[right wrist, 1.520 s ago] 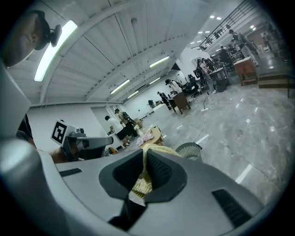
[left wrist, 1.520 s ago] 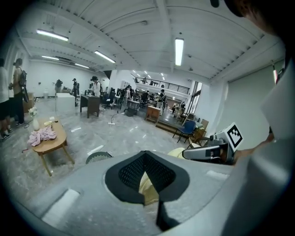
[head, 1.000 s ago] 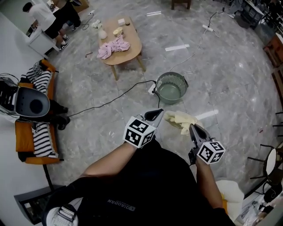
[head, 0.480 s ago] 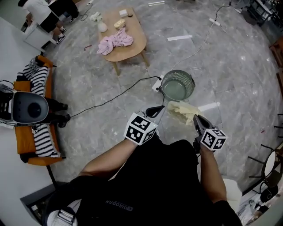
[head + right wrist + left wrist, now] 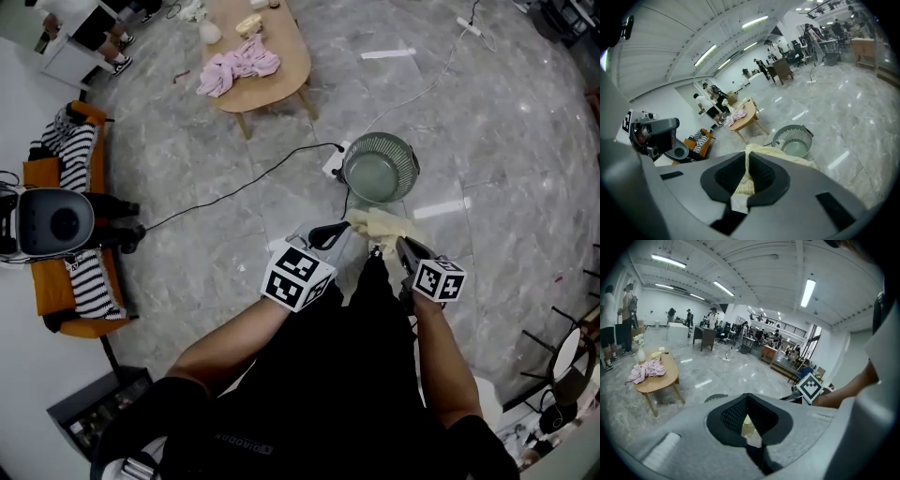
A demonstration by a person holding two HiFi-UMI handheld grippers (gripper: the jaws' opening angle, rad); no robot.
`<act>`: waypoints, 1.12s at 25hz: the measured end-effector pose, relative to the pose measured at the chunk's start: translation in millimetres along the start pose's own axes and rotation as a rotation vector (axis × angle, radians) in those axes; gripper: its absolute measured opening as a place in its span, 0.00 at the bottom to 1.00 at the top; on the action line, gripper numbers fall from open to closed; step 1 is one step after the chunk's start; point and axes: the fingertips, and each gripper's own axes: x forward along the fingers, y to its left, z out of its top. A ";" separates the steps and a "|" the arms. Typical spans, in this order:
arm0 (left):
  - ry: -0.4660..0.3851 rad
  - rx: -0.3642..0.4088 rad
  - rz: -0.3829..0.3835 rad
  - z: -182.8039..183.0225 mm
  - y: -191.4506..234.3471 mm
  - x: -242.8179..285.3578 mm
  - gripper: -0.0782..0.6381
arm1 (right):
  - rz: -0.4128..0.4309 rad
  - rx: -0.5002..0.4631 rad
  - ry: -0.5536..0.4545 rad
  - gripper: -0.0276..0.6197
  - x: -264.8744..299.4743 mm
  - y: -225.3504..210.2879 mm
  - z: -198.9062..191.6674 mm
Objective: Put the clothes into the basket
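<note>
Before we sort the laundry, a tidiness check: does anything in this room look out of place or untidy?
Yes. A pink garment lies crumpled on the wooden table. A black cable trails across the floor to a power strip right beside the basket, where it could catch a foot.

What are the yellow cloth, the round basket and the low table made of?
Cloth: soft fabric, perhaps a cotton knit. It is matte pale yellow and it drapes and bunches.
Basket: looks like plastic, grey-green with slatted walls and a slight sheen, though metal cannot be ruled out.
Table: wood or wood veneer, with a smooth light-brown top and matching legs.
</note>
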 end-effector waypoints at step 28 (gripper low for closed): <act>0.121 -0.237 0.238 -41.6 97.7 133.4 0.11 | -0.042 0.186 0.368 0.10 255.2 -198.3 10.0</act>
